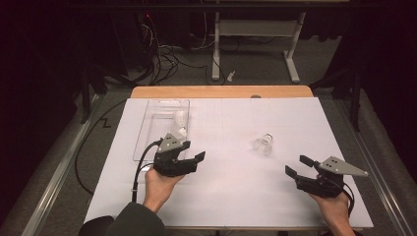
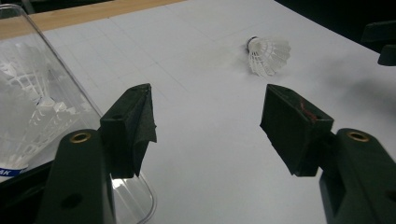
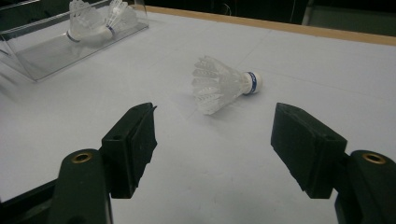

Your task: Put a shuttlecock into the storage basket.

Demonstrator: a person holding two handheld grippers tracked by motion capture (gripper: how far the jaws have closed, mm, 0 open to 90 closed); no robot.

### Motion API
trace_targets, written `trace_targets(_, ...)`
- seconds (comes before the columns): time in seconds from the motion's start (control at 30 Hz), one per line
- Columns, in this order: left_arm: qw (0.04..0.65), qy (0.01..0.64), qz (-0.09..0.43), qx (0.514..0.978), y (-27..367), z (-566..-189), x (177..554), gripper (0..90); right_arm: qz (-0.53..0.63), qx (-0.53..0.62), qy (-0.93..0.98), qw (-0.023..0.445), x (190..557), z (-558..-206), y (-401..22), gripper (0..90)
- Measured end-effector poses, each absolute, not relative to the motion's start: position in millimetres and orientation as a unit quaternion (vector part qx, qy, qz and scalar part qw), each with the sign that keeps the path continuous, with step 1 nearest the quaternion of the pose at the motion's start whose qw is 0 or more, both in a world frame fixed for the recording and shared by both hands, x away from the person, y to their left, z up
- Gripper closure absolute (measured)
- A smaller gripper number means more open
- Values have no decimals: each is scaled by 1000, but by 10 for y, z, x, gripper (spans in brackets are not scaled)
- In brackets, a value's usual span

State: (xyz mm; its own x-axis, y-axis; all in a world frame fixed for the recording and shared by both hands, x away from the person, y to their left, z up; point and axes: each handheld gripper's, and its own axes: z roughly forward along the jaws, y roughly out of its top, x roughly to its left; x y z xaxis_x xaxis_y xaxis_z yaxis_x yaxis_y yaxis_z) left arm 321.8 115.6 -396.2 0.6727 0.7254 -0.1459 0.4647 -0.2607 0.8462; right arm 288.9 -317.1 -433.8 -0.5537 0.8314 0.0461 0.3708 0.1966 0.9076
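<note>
A white feathered shuttlecock [image 1: 264, 144] lies on its side on the white sheet, right of centre; it lies ahead of the jaws in the left gripper view [image 2: 268, 55] and in the right gripper view [image 3: 222, 84], where its cork with a blue band points right. My left gripper [image 1: 193, 150] [image 2: 208, 109] is open and holds nothing, beside the near right corner of a clear plastic tray [image 1: 147, 129]. My right gripper [image 1: 297, 165] [image 3: 212, 126] is open too and holds nothing, a short way to the near right of the loose shuttlecock. Two shuttlecocks [image 1: 181, 123] [image 3: 93, 21] lie in the tray.
The white sheet [image 1: 231, 196] covers a wooden table whose far edge [image 1: 221, 91] shows. The tray wall [image 2: 70, 100] stands right beside my left jaw. Cables and a white table frame [image 1: 255, 44] are on the floor beyond.
</note>
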Motion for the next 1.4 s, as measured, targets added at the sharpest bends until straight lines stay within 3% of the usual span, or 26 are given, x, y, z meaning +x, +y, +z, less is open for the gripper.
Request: trace_targets(1.4,478,361,122,792,820,-3956,3471,361,486,408,736,236,2893,-4340,-3177,310)
